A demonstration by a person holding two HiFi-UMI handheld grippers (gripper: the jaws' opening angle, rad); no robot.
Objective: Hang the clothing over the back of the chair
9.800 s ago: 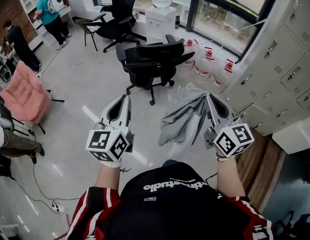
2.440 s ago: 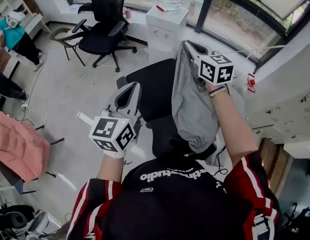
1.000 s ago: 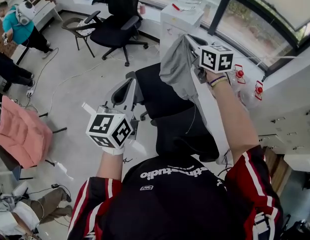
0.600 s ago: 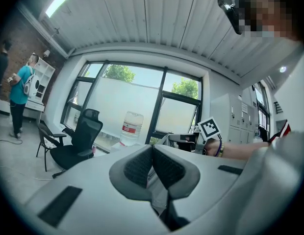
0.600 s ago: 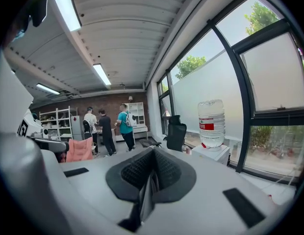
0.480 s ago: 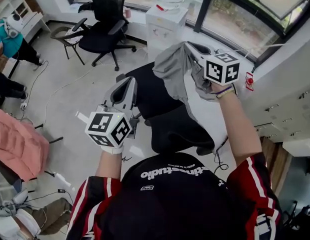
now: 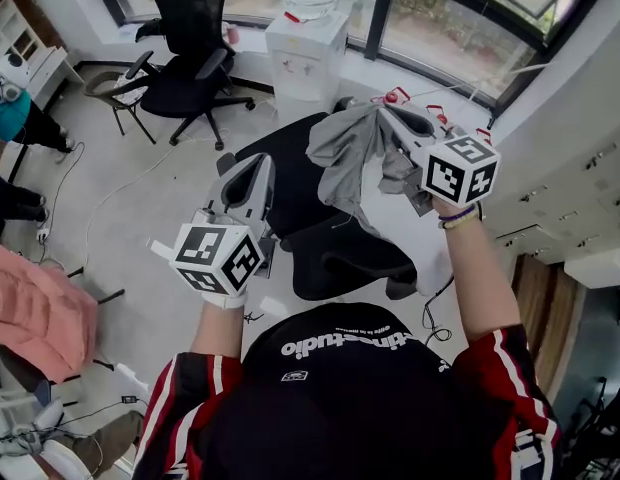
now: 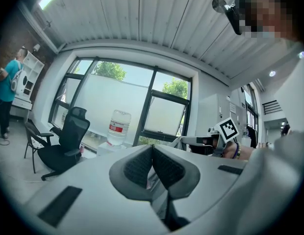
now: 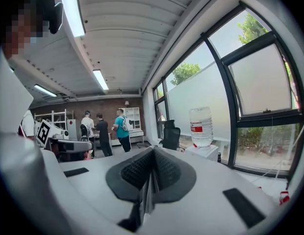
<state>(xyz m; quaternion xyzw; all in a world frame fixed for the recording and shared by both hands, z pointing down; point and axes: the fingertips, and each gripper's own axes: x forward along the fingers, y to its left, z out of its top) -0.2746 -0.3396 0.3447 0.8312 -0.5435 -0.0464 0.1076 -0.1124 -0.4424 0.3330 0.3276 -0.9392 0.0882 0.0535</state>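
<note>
Right gripper: jaws pinched shut on a bunched edge of the grey clothing; a thin layer of cloth shows between the pads in the right gripper view. Left gripper: jaws closed on nothing, held to the left of the cloth, near it but apart. The clothing is up in the air, draping down from the right jaws above the black chair. Its lower folds look on or very near the chair, can't tell which, and it is not yet laid over the back. Handling guess: light, soft, floppy fabric with no stiffness, so it will sag and swing and may slide off if draped unevenly. Not fragile. Best hold is probably a second pinch with the left at the opposite top edge, spreading it wide before lowering it across the backrest.
</note>
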